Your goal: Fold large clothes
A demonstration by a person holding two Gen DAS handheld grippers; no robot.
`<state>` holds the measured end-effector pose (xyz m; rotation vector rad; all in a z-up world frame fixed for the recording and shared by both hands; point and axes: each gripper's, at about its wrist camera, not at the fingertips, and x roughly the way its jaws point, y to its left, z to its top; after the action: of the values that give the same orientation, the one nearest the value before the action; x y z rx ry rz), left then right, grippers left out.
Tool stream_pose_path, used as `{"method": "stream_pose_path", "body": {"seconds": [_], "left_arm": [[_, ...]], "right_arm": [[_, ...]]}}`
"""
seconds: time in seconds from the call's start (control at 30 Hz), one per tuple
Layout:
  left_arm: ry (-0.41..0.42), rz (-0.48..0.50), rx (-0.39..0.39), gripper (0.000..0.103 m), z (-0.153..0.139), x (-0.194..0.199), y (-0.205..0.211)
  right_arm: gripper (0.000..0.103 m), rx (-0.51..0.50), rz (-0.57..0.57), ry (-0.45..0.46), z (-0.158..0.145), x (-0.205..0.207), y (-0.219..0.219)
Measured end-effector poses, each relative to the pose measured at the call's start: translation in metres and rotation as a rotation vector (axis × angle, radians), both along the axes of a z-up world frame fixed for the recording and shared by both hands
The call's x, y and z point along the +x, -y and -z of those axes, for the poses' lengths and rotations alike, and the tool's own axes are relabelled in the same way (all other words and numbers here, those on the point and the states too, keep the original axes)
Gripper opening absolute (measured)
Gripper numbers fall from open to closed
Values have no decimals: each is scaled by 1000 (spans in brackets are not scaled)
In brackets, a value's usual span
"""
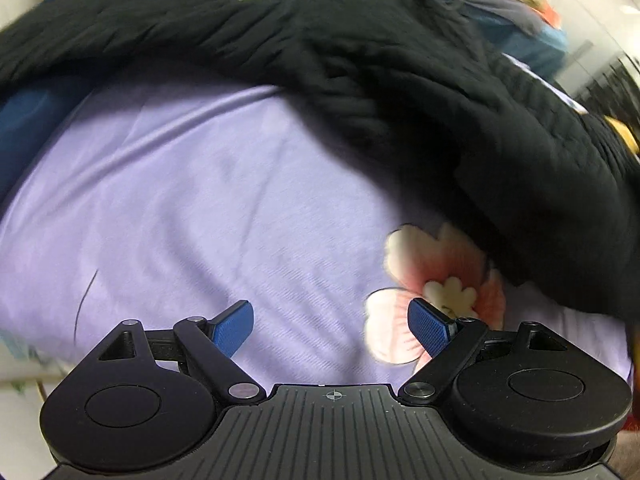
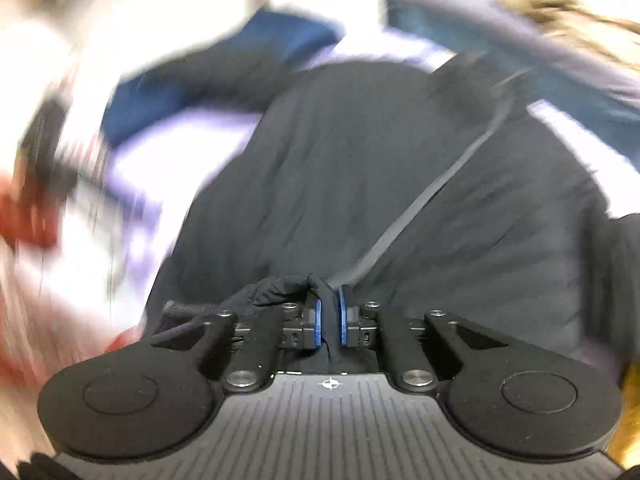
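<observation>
Each wrist camera sat just behind its own gripper and looked steeply down, close over the fabric, and both views shared the black garment [image 1: 400, 92] on the lilac sheet [image 1: 180, 208].

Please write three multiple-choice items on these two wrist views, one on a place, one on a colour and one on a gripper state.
1. Where does the flower print lie in the left wrist view?
A. On the lilac sheet, ahead of the left gripper
B. On the black garment
C. On a wall

2. What colour is the garment in front of the right gripper?
A. Red
B. Black
C. Yellow

3. How do the right gripper's jaws stand?
A. Wide open, nothing between them
B. Out of view
C. Closed on a fold of the garment

Answers:
1 A, the pink and white petals sit on lilac cloth just beyond the blue pads.
2 B, dark cloth fills the right wrist view.
3 C, black cloth is pinched between the close-set pads.
</observation>
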<state>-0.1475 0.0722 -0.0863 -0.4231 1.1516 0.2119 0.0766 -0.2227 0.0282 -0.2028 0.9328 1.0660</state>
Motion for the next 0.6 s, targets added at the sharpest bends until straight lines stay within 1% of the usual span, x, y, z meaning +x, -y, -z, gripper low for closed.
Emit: {"method": "stream_pose_path", "body": {"seconds": [0.03, 0.07, 0.1, 0.13, 0.17, 0.2, 0.23, 0.27, 0.33, 0.37, 0.47, 0.5, 0.57, 0.6], "left_arm": [[14, 35, 14, 103, -1, 5, 6], [36, 83, 34, 103, -4, 13, 15], [62, 127, 56, 103, -8, 21, 25], [90, 167, 74, 103, -11, 29, 34], [118, 204, 87, 103, -15, 37, 44], [150, 247, 100, 103, -19, 46, 55], [180, 287, 113, 103, -23, 55, 66], [204, 319, 124, 103, -25, 63, 76], [239, 364, 162, 103, -31, 79, 98], [256, 369, 182, 103, -35, 85, 107], [362, 364, 206, 103, -57, 92, 130], [383, 356, 214, 103, -62, 93, 137], [400, 363, 228, 103, -70, 94, 155], [391, 366, 265, 103, -71, 95, 165]], "right_arm": [[9, 54, 98, 3, -14, 20, 7], [9, 124, 229, -23, -27, 46, 15], [9, 192, 334, -82, -34, 68, 24], [9, 260, 419, -155, -36, 88, 31], [9, 306, 486, -198, -39, 107, 35], [9, 304, 510, -173, -43, 118, 32], [9, 271, 522, -111, -48, 125, 27], [9, 244, 534, -80, -49, 130, 24], [9, 236, 567, -122, -42, 138, 21], [9, 231, 586, -146, -37, 141, 21], [9, 196, 592, -151, -24, 137, 21], [9, 195, 599, -158, -21, 137, 24], [9, 199, 615, -178, -17, 136, 31], [9, 200, 626, -188, -11, 139, 32]]}}
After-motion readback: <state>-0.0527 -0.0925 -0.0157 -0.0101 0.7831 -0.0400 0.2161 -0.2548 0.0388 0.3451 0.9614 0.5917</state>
